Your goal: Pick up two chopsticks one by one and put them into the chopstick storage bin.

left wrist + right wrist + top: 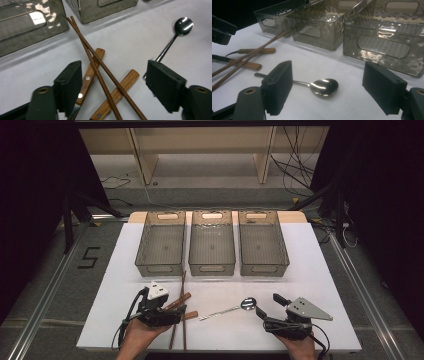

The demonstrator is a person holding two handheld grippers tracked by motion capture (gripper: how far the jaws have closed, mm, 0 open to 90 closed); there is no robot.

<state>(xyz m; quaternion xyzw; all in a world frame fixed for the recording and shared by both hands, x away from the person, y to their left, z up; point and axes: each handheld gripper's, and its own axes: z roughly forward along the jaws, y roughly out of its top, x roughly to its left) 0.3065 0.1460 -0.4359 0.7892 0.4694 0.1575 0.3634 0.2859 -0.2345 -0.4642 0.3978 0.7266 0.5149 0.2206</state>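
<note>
Two slim brown chopsticks (105,72) lie crossed over two wooden-handled utensils (117,92) on the white counter (320,270), before three smoky plastic bins (212,242). A steel spoon (322,87) lies just right. The left gripper (113,87) hovers over the chopsticks, jaws wide, gripping nothing; the right gripper (327,90), jaws equally wide and empty, faces the spoon.

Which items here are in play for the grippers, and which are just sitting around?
In play: chopsticks, wooden-handled utensils between the open left gripper jaws; spoon before the open right gripper.
Just there: three bins, shelf, cables.
</note>
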